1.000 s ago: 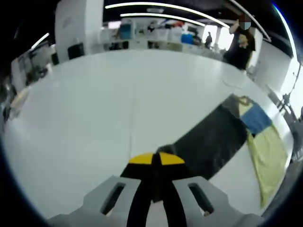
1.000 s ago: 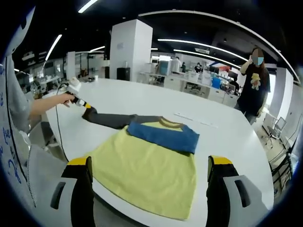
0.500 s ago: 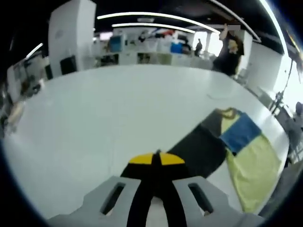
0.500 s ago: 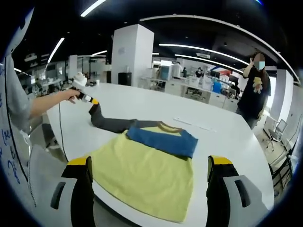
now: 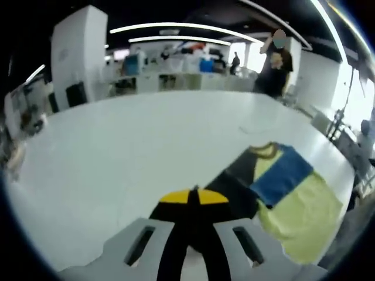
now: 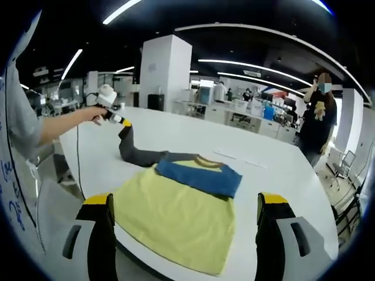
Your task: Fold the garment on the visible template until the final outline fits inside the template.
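One sleeve (image 6: 137,153) of the garment (image 6: 176,213) is raised off the white table (image 6: 281,175), pinched at its cuff by the left gripper (image 6: 120,119), whose yellow-tipped jaws are closed tight on the dark cloth. In the left gripper view that same left gripper (image 5: 194,198) shows its two tips pressed together over the dark fabric, with the sleeve (image 5: 234,184) running away toward the blue band (image 5: 281,174) across the chest and the pale yellow body (image 5: 299,219) beyond. The right gripper (image 6: 184,208) hangs near the hem edge of the shirt, above the table's near rim, its jaws spread wide and holding nothing. The garment lies flat near the table's edge apart from the lifted sleeve; no template outline can be made out under it. A person in a dark top (image 6: 319,126) stands beyond the far side of the table.

By the look of it, the step in hand is the first sleeve fold: the cuff is up and ready to be carried across the chest. The next move calls for swinging the cuff over the blue band and laying it down flat, without dragging the body sideways, then opening the jaws only once the cloth rests on the shirt
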The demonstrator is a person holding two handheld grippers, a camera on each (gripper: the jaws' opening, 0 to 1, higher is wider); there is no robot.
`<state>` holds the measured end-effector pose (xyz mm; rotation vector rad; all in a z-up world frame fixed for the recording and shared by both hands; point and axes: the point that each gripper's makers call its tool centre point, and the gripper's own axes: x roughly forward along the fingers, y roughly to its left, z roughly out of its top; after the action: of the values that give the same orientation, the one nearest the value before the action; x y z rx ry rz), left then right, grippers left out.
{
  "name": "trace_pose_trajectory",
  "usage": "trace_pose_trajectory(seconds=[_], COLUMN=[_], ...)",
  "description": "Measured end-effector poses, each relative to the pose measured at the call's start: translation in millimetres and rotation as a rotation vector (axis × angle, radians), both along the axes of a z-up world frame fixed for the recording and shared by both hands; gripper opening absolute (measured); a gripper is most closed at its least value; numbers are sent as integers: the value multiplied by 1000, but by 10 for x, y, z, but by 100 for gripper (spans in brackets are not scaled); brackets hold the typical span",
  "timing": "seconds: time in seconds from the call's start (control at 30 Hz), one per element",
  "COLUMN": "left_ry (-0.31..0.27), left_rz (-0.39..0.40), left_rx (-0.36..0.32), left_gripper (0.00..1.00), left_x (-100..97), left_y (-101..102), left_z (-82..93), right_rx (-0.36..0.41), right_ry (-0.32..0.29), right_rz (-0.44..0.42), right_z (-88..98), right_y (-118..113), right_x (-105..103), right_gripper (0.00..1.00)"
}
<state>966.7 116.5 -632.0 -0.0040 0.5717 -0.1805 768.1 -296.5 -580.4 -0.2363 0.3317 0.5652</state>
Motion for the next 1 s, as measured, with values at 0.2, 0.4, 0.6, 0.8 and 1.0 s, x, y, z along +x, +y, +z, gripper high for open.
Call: trace_pose_trajectory(seconds=[0.2,0.4,0.6,0.8,1.0], left_ry=[-13,-28,-37,-44,-51], left_rz=[-15,-31,-57,-77,-97], left_rx=[-1,7,13,11,10], left_gripper=[0,0,0,0,0], left_x=[29,52,90,157,207], left_y=[-143,-303,-520,-716,-949], left_z=[95,207,287,328,366], right_rx=[9,18,24,24,27], right_ry=[-15,-16,-26,-35,-25], right_rz=[11,27,35,45,67], right_z=[45,40,61,90,63], right_y=[-31,-38,-63,-93,-123], right_x=[-16,-43,-49,-71,-108], right_gripper=[100,100,100,100,100])
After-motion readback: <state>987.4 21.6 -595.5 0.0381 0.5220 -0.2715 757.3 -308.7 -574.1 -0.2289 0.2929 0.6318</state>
